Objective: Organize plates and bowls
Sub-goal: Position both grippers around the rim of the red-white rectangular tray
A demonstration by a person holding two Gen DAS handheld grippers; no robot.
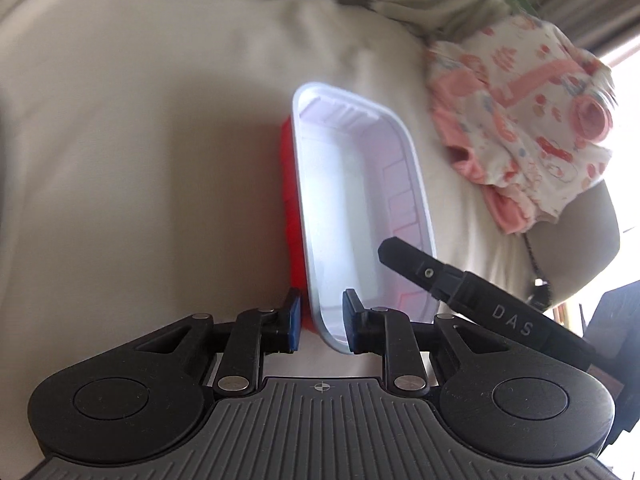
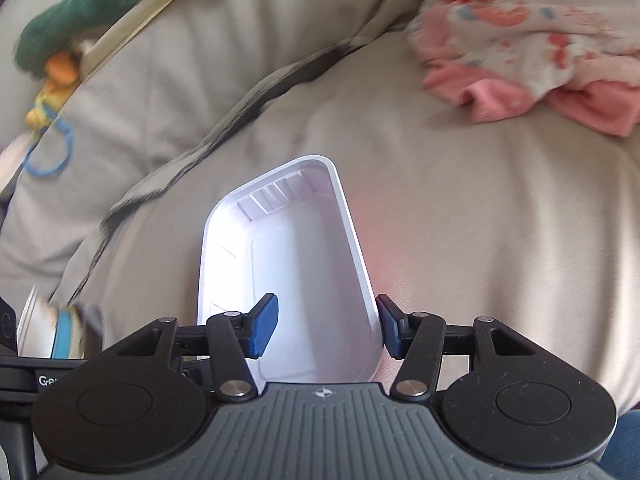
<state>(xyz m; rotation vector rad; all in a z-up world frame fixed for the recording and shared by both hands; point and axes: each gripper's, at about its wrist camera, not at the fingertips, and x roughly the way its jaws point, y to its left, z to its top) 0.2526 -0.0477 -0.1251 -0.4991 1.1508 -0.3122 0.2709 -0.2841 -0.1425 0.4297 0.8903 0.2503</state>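
A rectangular tray, white inside and red outside, sits low over a beige sofa cushion. My left gripper is at its near corner, one blue pad against the red outer wall and the other inside, shut on that corner. In the right wrist view the same tray runs away from me. My right gripper straddles its right wall. The outer pad is at the wall and the inner pad stands apart from it, so it is open. A black finger of the right gripper reaches into the tray.
A pink patterned cloth lies bunched on the cushion beyond the tray, also at the top right. A green plush toy rests on the sofa back. Blue-rimmed dishes stand at the left edge.
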